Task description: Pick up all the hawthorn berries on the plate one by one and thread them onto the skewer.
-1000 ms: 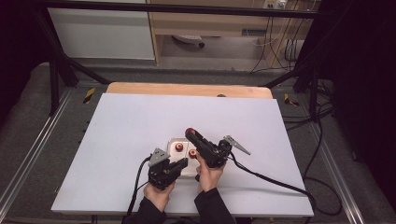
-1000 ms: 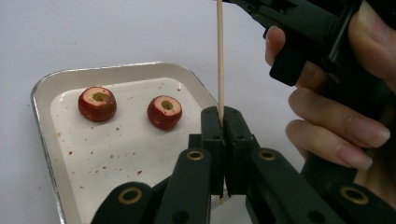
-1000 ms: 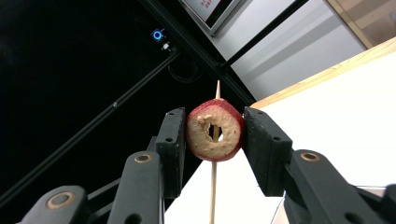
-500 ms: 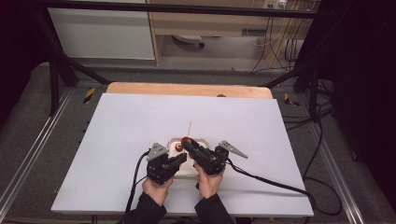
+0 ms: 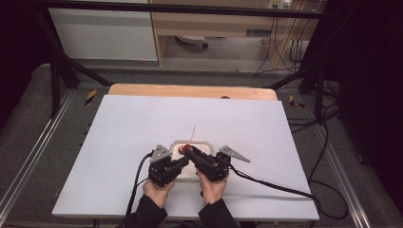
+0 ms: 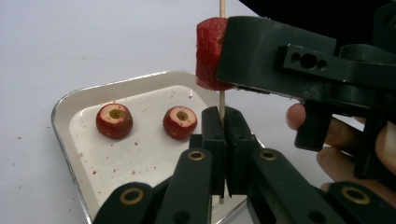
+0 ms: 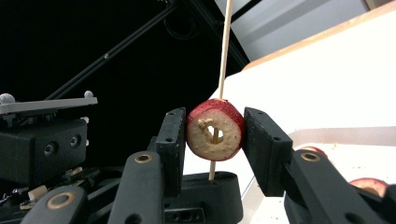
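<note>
My left gripper (image 6: 223, 121) is shut on a thin wooden skewer (image 6: 222, 100) and holds it upright over a white tray (image 6: 70, 100). A red cored fruit (image 7: 229, 133) is threaded on the skewer, and my right gripper (image 7: 214, 140) is shut on its sides just above the left jaws. The stick runs through the fruit's hole and rises well above it (image 7: 225, 51). Two more red cored fruits (image 6: 114, 120) (image 6: 180, 122) lie in the tray. In the high view both grippers (image 5: 183, 161) (image 5: 187, 149) meet over the tray (image 5: 204, 143), with the skewer's tip (image 5: 194, 130) sticking out beyond them.
The tray sits near the front middle of a white table top (image 5: 119, 142), with a wooden strip (image 5: 190, 91) along its far edge. Cables (image 5: 275, 185) trail from both grippers towards the front and right. Crumbs dot the tray floor.
My right gripper has come down and slightly left with the red fruit. The skewer's tip now shows above the fruit. The left gripper has hardly moved.
</note>
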Available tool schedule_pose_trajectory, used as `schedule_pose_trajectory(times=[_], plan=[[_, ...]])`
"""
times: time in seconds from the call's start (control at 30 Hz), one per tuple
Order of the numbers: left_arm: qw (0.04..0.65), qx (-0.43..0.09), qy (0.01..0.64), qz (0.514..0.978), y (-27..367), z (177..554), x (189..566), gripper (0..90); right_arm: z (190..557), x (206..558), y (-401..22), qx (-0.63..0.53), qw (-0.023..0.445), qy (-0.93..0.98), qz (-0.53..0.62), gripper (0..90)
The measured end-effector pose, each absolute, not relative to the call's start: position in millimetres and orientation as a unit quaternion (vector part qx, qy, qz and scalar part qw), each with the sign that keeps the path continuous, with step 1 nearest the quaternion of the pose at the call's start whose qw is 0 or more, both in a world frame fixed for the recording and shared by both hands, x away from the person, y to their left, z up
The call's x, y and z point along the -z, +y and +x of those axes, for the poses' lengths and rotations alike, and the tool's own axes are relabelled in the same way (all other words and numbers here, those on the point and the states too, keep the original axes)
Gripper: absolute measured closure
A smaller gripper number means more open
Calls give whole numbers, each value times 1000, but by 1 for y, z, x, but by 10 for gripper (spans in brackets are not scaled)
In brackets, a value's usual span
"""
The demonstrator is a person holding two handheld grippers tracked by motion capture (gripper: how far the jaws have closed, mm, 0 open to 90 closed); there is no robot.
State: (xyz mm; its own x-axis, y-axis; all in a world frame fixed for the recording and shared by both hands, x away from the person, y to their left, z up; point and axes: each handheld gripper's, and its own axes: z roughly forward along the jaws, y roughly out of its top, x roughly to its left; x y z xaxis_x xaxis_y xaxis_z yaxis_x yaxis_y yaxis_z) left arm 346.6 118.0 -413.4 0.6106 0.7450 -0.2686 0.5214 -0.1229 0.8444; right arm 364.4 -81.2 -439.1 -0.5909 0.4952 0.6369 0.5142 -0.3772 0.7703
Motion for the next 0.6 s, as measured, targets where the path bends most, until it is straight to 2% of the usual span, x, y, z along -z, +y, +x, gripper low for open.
schedule_pose_trajectory(times=[0.13, 0.2, 0.23, 0.33, 0.37, 0.4, 0.43, 0.5, 0.57, 0.6], plan=[[500, -117, 408, 755, 124, 346, 416, 882, 366, 439, -82, 683, 21, -578, -447, 599], [489, -122, 404, 764, 127, 345, 415, 882, 368, 436, -85, 676, 20, -595, -435, 565], [481, -129, 400, 769, 133, 344, 415, 882, 370, 431, -89, 664, 11, -613, -427, 501], [472, -135, 399, 774, 140, 344, 416, 882, 372, 425, -95, 652, 7, -630, -423, 464], [466, -138, 397, 779, 144, 343, 416, 882, 375, 419, -103, 635, -3, -650, -418, 412], [463, -138, 395, 781, 148, 343, 416, 882, 375, 419, -103, 635, -3, -650, -418, 412], [459, -140, 395, 783, 152, 342, 417, 881, 378, 415, -109, 608, -8, -680, -410, 343], [449, -141, 387, 793, 161, 340, 419, 881, 380, 413, -112, 594, -11, -694, -407, 315], [438, -143, 381, 801, 168, 338, 421, 880, 385, 410, -119, 543, -12, -737, -402, 233], [433, -144, 378, 805, 171, 336, 423, 880, 385, 410, -119, 543, -12, -737, -402, 233]])
